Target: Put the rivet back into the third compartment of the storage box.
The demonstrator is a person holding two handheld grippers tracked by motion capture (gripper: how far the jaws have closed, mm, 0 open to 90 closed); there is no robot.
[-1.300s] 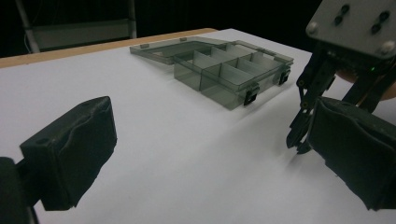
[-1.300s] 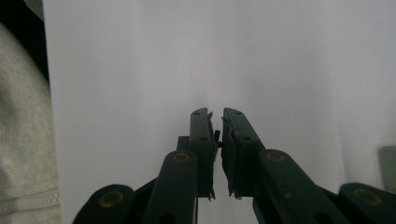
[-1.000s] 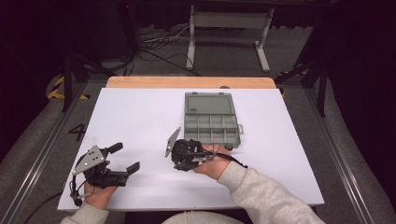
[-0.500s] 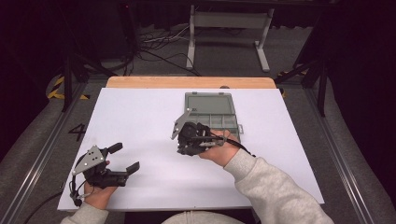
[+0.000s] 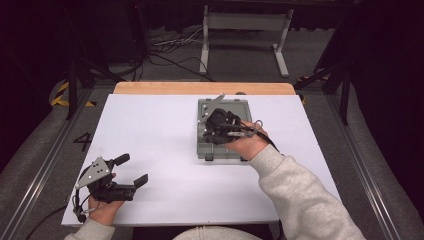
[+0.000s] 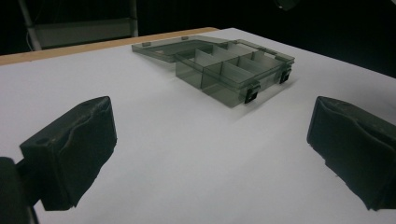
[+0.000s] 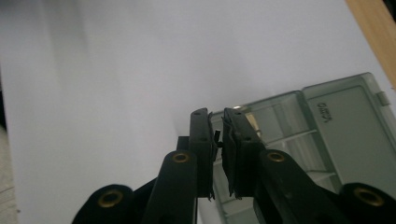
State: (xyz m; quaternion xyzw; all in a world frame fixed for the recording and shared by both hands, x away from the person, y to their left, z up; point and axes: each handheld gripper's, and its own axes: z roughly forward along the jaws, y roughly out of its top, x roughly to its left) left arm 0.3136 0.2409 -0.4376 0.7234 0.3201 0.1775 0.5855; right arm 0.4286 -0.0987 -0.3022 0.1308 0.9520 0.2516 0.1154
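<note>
Right gripper [image 5: 214,125] hovers over the open box [image 5: 240,107], its jaws pinched almost together on a small dark bit [image 7: 217,136] — too small to identify — above a corner compartment. The box lies on the white table [image 5: 150,130], toward its far edge. Half a second ago this gripper was short of the box's near edge — it has moved forward over it. Left gripper [image 5: 131,171] rests near the table's front left corner, jaws wide, unmoved.

- The compartment box [image 5: 223,131] lies on the table [image 5: 160,130], near its far edge, right of centre.
- The right gripper [image 5: 216,126] is over the box.
- The left gripper [image 5: 131,171] sits near the table's near left corner, well apart from the box.
</note>
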